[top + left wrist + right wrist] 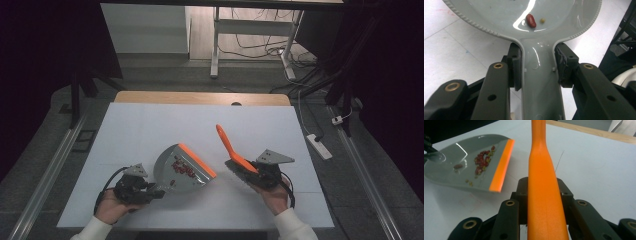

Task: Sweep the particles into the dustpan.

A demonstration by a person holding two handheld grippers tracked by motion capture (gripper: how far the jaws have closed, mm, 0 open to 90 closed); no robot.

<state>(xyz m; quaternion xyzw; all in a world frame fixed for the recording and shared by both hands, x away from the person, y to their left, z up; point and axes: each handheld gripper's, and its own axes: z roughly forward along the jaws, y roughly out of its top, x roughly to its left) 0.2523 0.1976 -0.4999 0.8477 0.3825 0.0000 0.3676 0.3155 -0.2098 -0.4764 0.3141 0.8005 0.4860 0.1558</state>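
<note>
The left tongs [156, 190] gripped the dustpan [182, 167]; right of it, the right tongs [254, 176] gripped the brush [234, 152]. Keeping the dustpan level seemed wise, so the beans [182, 168] stayed inside.

— High view: dim room, dark at both sides — the table [200, 125] is evenly lit from above?
— Yes. Glare streaks the dustpan [524, 15]; the near jaws blur softly.

Both tongs [150, 192] [247, 175] clamped, hands low.

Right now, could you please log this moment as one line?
left gripper: shut on dustpan | right gripper: shut on brush | beans: in dustpan
</note>
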